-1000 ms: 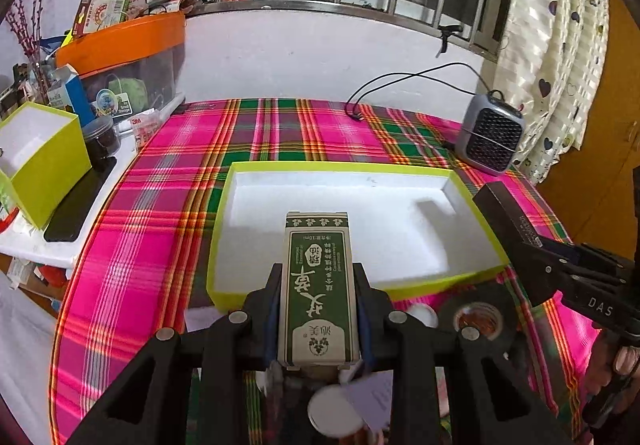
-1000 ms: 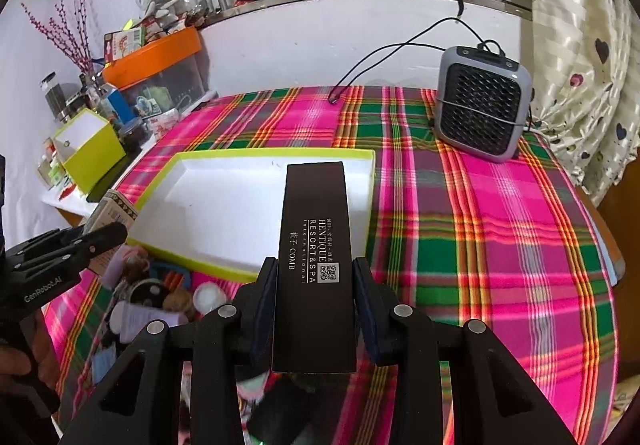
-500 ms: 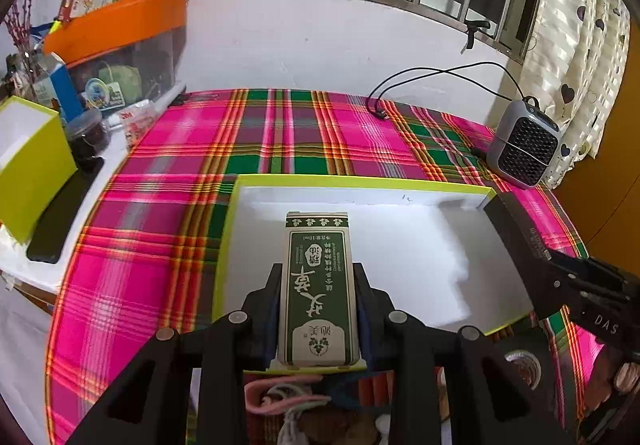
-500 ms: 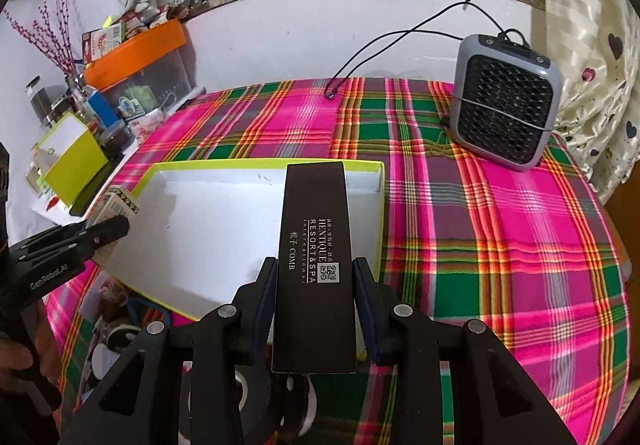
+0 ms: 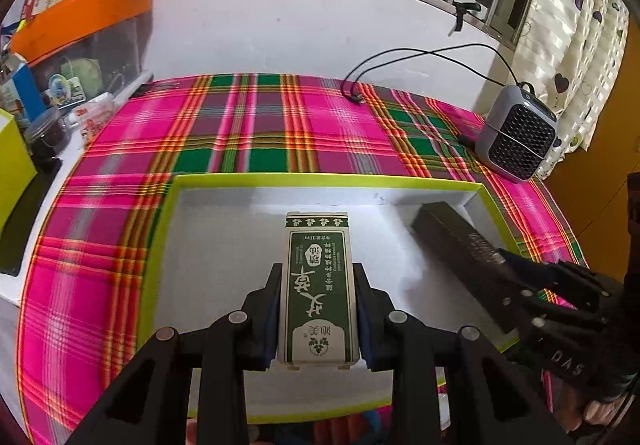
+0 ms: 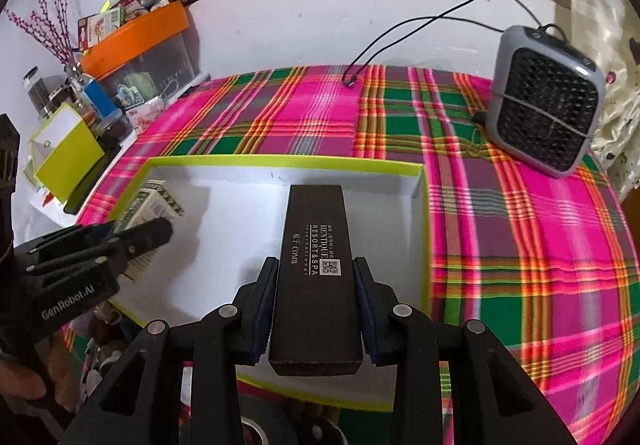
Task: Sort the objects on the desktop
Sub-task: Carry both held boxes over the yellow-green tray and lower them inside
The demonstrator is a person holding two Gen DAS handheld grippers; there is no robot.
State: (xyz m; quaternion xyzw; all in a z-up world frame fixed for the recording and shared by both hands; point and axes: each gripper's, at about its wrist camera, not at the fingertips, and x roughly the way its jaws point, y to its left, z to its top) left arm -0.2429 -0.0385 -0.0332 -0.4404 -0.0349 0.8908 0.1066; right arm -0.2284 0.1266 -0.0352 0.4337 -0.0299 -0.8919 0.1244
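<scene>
Boxes (image 5: pixel 319 285) (image 6: pixel 315 265) sit clamped between both grippers' fingers (image 5: pixel 272 309).

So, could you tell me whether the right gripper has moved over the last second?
Yes. The right gripper, shut on the black comb box, has moved forward: the box now reaches over the tray's white floor, nearer the heater.

A left gripper (image 5: pixel 318 309) at bottom centre clamps a green and white carton (image 5: pixel 318 285) between its two black fingers, held above a shallow white tray with a lime-green rim (image 5: pixel 328 179). At lower right, the right gripper (image 5: pixel 508 273) grips a long dark box (image 5: pixel 452 235) over the tray's right end. The tray sits on a pink, green and orange plaid tablecloth (image 5: pixel 256 125). A small grey heater (image 5: pixel 516 137) stands at right, an orange-lidded bin (image 5: pixel 84 21) at upper left.
</scene>
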